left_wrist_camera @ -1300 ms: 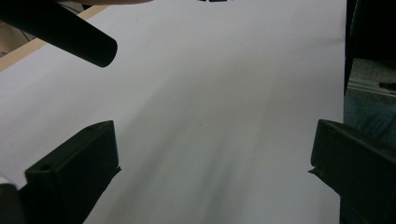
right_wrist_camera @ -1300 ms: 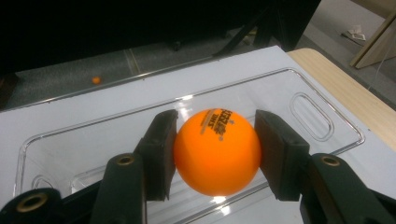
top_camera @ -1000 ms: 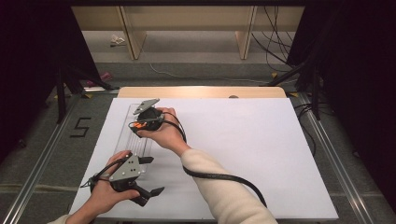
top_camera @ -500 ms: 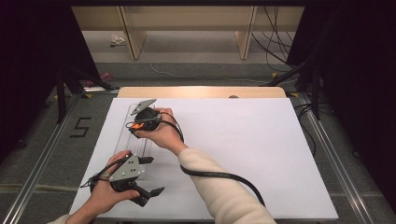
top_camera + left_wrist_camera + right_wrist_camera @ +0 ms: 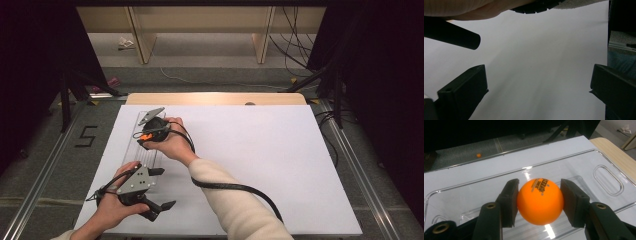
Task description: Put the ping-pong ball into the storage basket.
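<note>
From the high view I see my right tongs held over a clear plastic tray that lies along the left part of the white desk. A spot of orange shows at their tips, but I cannot make out the grip from up here. My left tongs sit nearer to me, just past the tray's near end, with the jaws well apart and nothing between them. The right forearm, in a cream sleeve, crosses just beyond the left tongs.

In the left gripper view, the left tongs stand wide apart over bare white desk. Ahead of them, at the top edge, passes the other arm with its black cable.

In the right gripper view, the right tongs are clamped on an orange ball, one pad pressed to each side of it. The ball carries dark printed lettering on top. Directly under the tongs and ball is the clear tray, whose slot-shaped handle cutout lies off to the right of the tongs. I cannot tell whether the ball touches the tray's floor. Far ahead of the tongs, a second small orange ball lies on the grey floor.
</note>
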A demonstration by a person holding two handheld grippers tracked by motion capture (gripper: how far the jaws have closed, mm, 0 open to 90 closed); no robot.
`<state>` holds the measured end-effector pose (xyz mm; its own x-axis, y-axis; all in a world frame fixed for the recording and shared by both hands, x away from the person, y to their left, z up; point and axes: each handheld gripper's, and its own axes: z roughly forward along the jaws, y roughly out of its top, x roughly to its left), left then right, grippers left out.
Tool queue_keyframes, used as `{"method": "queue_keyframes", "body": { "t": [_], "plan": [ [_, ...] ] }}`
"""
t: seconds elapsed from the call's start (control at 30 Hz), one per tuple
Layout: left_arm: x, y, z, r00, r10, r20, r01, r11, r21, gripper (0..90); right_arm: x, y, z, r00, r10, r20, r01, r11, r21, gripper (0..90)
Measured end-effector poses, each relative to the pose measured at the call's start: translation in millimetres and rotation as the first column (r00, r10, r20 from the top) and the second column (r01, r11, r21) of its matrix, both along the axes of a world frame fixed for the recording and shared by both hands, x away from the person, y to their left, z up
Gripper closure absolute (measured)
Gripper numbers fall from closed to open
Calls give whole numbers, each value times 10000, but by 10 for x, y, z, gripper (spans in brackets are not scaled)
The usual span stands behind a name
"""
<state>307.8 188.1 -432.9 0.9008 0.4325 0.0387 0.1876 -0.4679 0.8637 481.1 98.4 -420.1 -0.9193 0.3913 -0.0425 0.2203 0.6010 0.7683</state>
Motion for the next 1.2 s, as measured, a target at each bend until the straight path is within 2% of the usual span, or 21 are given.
{"method": "queue_keyframes", "body": {
  "t": [0.6,0.93,1.07,1.2],
  "plan": [
    [0,0,0,10000,-11,0,11,10000,7,5,-8,40,-70,9998,70,-190,-75,9997,-240,511],
    [1,0,-1,10000,-27,5,27,10000,14,5,4,33,-79,9997,-5,-246,1,9998,-174,505],
    [0,1,0,10000,-14,-4,14,10000,-1,5,4,23,-75,9994,-41,-348,37,9999,-123,460],
    [2,0,-1,10000,-32,-5,32,10000,7,5,10,-22,-65,9988,-269,-411,267,9996,-60,359]
  ]
}}
